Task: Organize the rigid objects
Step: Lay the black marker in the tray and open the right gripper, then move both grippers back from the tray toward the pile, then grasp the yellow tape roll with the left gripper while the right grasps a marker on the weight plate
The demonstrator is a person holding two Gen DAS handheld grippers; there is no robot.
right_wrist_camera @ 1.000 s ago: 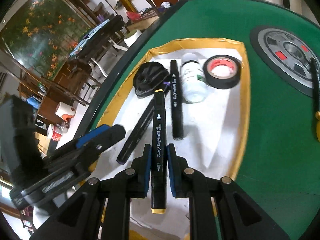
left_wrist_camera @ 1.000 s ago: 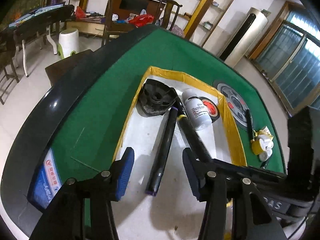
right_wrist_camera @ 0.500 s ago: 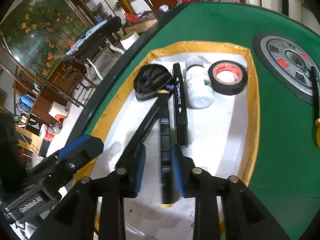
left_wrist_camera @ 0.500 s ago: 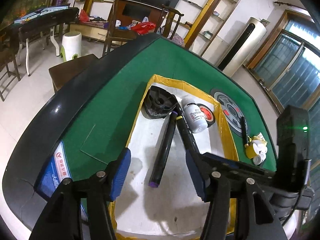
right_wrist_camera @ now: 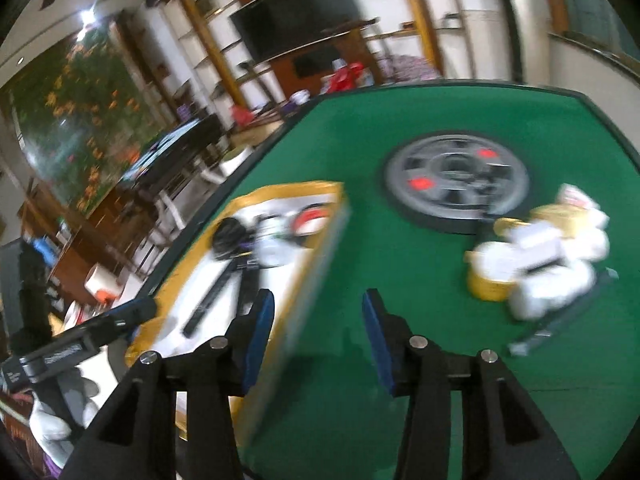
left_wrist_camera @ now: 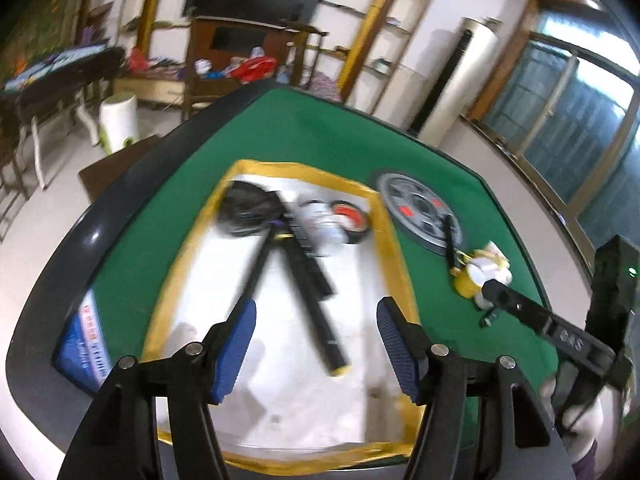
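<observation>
My left gripper [left_wrist_camera: 316,344] hangs over the near end of the white sheet [left_wrist_camera: 280,380] with the yellow tape border, jaws parted and opening, nothing between them. Just past its tips lies the yellow-capped marker [left_wrist_camera: 316,312], with 2 more black markers [left_wrist_camera: 256,268] fanned beside it, and at the far end of the sheet a black round piece [left_wrist_camera: 244,216], a white bottle [left_wrist_camera: 320,226] and a roll of tape [left_wrist_camera: 350,220]. My right gripper [right_wrist_camera: 318,340] is over bare green table [right_wrist_camera: 340,128] just right of the sheet, jaws also opening and empty. Ahead and to its right sits the unsorted pile [right_wrist_camera: 536,264]: a yellow cup, white pieces and a dark stick, too blurred to name. Beyond that is the grey dial set in the table [right_wrist_camera: 456,180].

I judge the risk to be speed: both views are smeared, so a grab into that loose pile could scatter it or catch 2 pieces at once. The left gripper could also nudge the markers out of line.

Both grippers tilt forward and down toward the table, and the hand holding each shows in the other's view.
</observation>
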